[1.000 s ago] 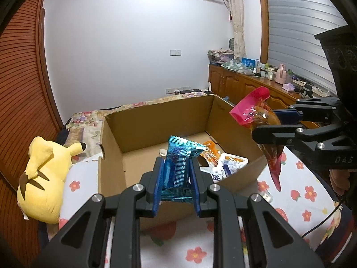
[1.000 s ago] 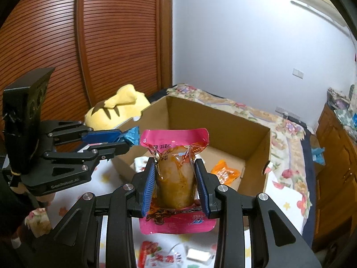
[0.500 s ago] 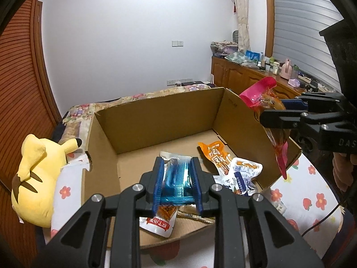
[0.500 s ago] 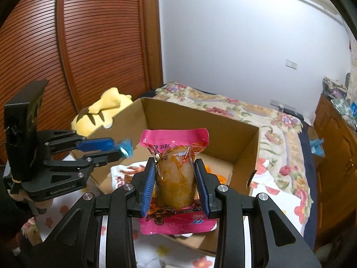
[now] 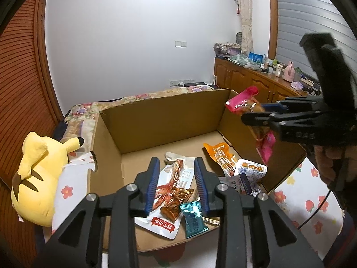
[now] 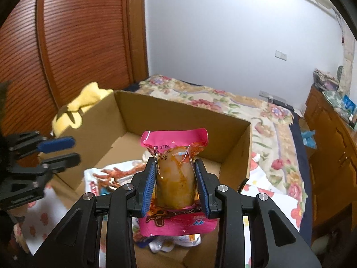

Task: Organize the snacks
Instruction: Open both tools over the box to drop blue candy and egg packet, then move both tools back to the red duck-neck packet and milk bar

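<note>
One cardboard box (image 5: pixel 156 120) on floral bedspread (image 6: pixel 263 116)

At frame centre the right gripper (image 6: pixel 176 185) clamps a pink pouch (image 6: pixel 176 178) upright between its blue pads (image 6: pixel 149 183), above the open box (image 6: pixel 178 120). More packets (image 6: pixel 111 176) lie on the box floor, lower left. The left gripper (image 6: pixel 60 151), at the left edge, has its fingers apart. A yellow plush (image 6: pixel 73 109) lies behind the box's left wall.

One cardboard box (image 5: pixel 156 120), six snack packets (one held) (image 6: pixel 176 178), one plush toy (image 5: pixel 35 178).
</note>
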### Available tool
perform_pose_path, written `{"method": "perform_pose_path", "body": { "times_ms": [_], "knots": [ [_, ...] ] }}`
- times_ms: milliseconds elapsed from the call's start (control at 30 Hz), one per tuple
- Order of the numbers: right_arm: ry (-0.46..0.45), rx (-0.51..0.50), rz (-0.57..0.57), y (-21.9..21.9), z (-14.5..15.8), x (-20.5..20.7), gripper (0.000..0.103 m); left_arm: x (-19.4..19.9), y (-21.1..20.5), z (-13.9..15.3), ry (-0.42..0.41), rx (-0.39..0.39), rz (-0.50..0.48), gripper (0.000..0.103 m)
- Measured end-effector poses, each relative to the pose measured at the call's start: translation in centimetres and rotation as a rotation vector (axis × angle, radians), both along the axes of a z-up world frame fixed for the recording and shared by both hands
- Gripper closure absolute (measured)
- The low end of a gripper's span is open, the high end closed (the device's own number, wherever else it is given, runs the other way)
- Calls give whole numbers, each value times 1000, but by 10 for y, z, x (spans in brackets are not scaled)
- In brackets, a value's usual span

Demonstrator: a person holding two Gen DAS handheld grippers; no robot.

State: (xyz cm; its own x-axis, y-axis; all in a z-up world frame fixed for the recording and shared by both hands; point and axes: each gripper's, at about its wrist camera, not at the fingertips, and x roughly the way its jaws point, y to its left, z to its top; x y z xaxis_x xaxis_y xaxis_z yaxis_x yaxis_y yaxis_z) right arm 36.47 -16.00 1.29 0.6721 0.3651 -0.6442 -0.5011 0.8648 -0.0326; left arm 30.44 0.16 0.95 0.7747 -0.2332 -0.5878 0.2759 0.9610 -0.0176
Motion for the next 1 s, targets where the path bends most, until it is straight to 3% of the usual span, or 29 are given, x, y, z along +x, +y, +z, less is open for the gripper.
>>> {"method": "perform_pose_path", "body": {
  "times_ms": [233, 667, 1000],
  "knots": [
    [20, -42, -39, 1, -11, 8, 68, -2, 5, 0, -4, -6, 14, 65],
    [66, -22, -48, -1, -20, 13, 66, -11, 5, 1, -13, 3, 14, 65],
    [29, 40, -54, -3, -5, 3, 61, -19, 5, 4, -25, -2, 7, 65]
  ]
}}
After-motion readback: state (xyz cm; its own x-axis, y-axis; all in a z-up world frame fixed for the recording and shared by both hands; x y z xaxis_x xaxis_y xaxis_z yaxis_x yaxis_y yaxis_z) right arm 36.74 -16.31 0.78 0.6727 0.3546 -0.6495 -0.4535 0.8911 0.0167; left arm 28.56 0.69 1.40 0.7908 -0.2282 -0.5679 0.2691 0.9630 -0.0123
